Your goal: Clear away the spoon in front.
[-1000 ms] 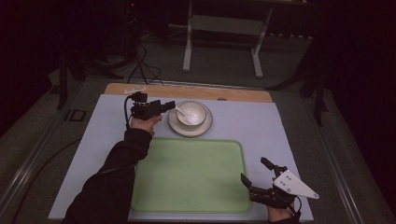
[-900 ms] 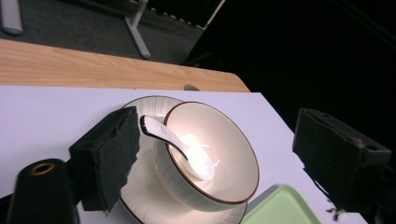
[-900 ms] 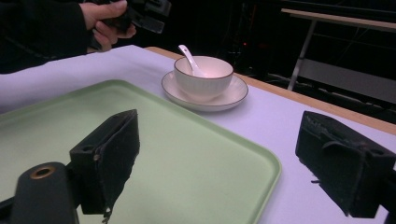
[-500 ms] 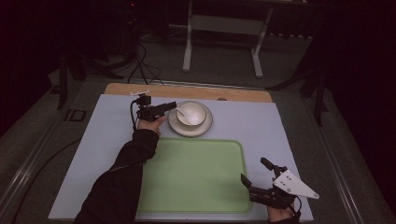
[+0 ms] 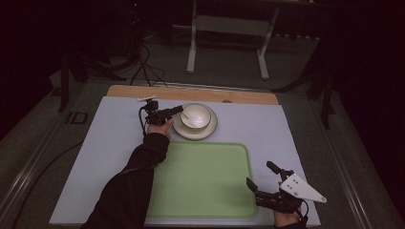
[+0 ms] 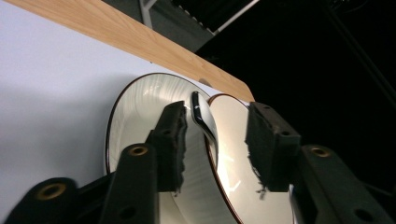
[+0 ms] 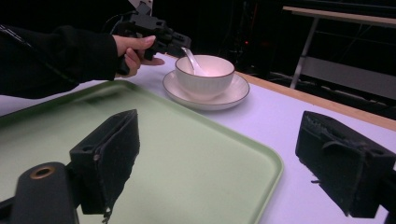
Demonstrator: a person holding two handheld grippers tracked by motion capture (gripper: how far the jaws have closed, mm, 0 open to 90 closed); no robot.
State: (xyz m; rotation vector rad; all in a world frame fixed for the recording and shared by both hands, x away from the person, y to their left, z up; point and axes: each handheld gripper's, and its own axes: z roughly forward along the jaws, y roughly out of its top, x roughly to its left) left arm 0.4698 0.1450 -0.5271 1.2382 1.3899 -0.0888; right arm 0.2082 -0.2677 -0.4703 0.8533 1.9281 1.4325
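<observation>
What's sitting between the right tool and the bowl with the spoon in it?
In the high view, the green tray lies between the right tool and the bowl; past the tray's far rim, the saucer under the bowl.

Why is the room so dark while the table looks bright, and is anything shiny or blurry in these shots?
High view: light falls on the pale lilac table mat; the floor beyond sinks into black. Left gripper view: sharp glare streaks on the glossy white spoon handle and the cream brown-rimmed saucer. Right gripper view: its near black jaws look soft, while the cream ribbed bowl is crisp.
</observation>
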